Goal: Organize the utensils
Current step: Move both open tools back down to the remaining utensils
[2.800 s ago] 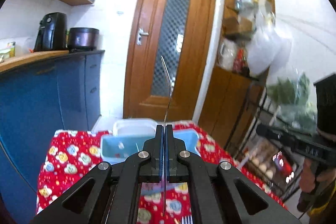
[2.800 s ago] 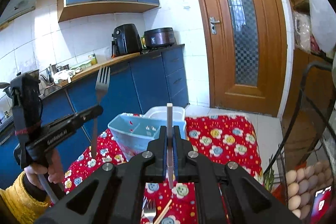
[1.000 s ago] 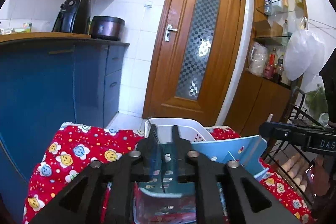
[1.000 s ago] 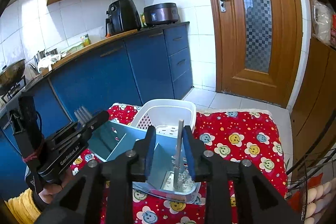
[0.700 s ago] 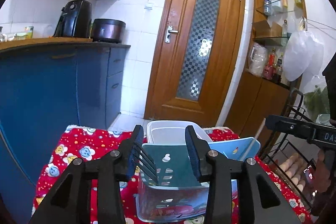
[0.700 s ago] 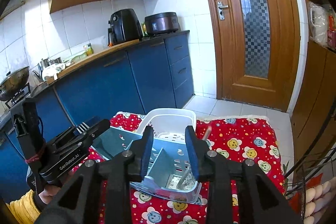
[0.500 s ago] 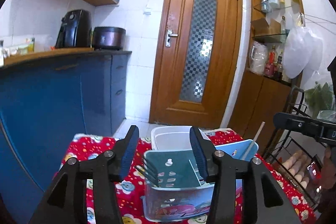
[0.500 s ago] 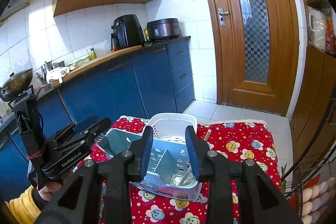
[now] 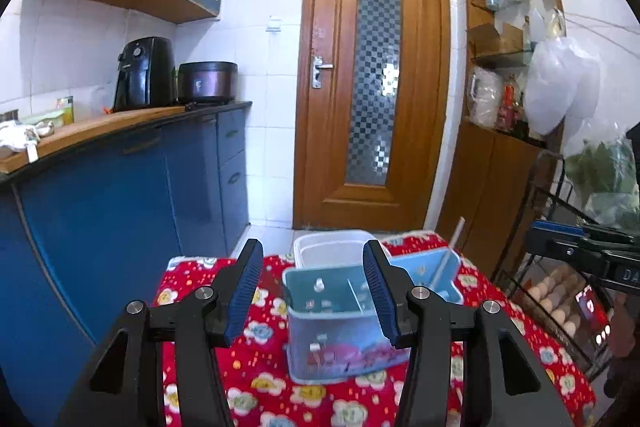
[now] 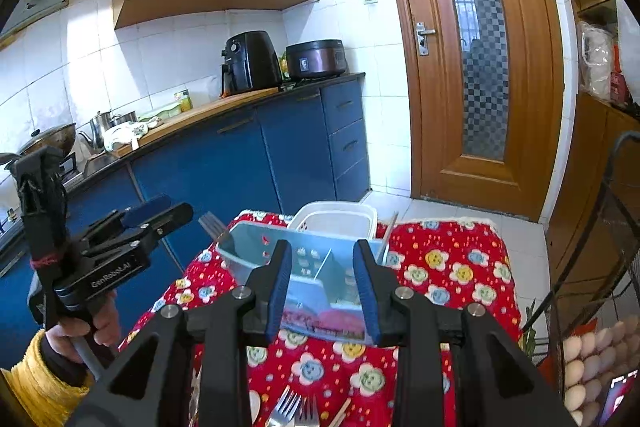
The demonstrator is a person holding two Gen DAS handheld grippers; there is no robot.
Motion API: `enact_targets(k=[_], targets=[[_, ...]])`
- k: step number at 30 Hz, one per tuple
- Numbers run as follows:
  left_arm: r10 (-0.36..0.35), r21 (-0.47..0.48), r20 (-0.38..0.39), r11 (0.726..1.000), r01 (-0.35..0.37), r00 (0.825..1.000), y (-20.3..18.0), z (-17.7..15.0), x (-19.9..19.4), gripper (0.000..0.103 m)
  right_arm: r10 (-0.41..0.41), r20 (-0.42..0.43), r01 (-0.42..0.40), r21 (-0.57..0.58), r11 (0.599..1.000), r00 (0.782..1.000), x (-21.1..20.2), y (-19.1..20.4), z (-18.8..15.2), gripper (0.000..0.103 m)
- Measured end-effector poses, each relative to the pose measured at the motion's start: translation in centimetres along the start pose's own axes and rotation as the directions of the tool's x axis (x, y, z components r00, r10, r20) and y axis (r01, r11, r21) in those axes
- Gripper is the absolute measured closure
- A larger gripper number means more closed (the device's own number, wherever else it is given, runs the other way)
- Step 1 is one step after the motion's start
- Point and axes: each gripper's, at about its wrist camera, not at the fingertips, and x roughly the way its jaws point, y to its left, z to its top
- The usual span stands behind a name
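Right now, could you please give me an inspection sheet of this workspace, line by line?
Surface: table under a red floral cloth.
Job's things: blue utensil caddy on the cloth; a fork sticks up at its left end and a chopstick leans in its right end; more forks lie at the near edge.
Clutter: white basket just behind the caddy.
Grippers: left hand-held gripper open, nothing between its pads; right hand-held gripper open, nothing held.
Cables: nothing seen.
Surroundings: blue cabinets, wooden door, air fryer, wire rack with eggs.
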Motion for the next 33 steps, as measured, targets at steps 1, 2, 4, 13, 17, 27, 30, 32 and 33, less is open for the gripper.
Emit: enact_targets(k=[1,2,4,13,17,27,30,32,33], targets=[[0.001,0.007,-0.007,1.0,-0.001,1.0,-0.2,-0.2,-0.4,0.049,0.0,-0.003,0.0,0.001,1.0,1.0,-0.2,0.1,-0.3,0.068],[0.001,0.015,-0.014,1.0,0.0,1.0,-0.4,-0.4,-0.9,0.049,0.002,-0.009,-0.002,0.004,1.0,1.0,-0.3,0.1,-0.7,0.068],[-0.004,0.021,-0.032,1.0,0.004,0.999,-0.7,-0.8,-1.8,0.049,0.005,-0.019,-0.004,0.011,1.0,1.0,-0.6,0.3,-1.3,0.068],[-0.028,-0.032,-0.114,0.999,0.024,0.993,-0.6,-3.6,-4.5,0.049,0.025,-0.083,-0.022,0.041,0.999,0.996,-1.0,0.8,-4.4,0.068],[-0.018,-0.047,-0.16,0.999,0.011,0.987,-0.3,-5.3,-5.0,0.049,0.032,-0.119,-0.026,0.047,0.999,0.992,-0.7,1.0,-5.8,0.068],[-0.01,-0.097,-0.297,0.995,-0.019,0.955,0.5,-9.8,-4.2,0.049,0.053,-0.244,-0.034,0.08,0.996,0.968,1.7,0.5,-9.5,0.068],[-0.01,-0.11,-0.338,0.994,-0.029,0.941,0.7,-11.1,-3.5,0.049,0.059,-0.285,-0.034,0.094,0.995,0.957,2.7,0.1,-10.4,0.068],[-0.009,-0.113,-0.362,0.993,-0.034,0.932,0.9,-11.8,-3.0,0.049,0.064,-0.315,-0.034,0.099,0.995,0.947,3.4,-0.2,-11.1,0.068],[-0.009,-0.115,-0.373,0.993,-0.037,0.928,0.8,-12.1,-2.8,0.049,0.065,-0.324,-0.034,0.099,0.994,0.944,3.6,-0.3,-11.4,0.068]])
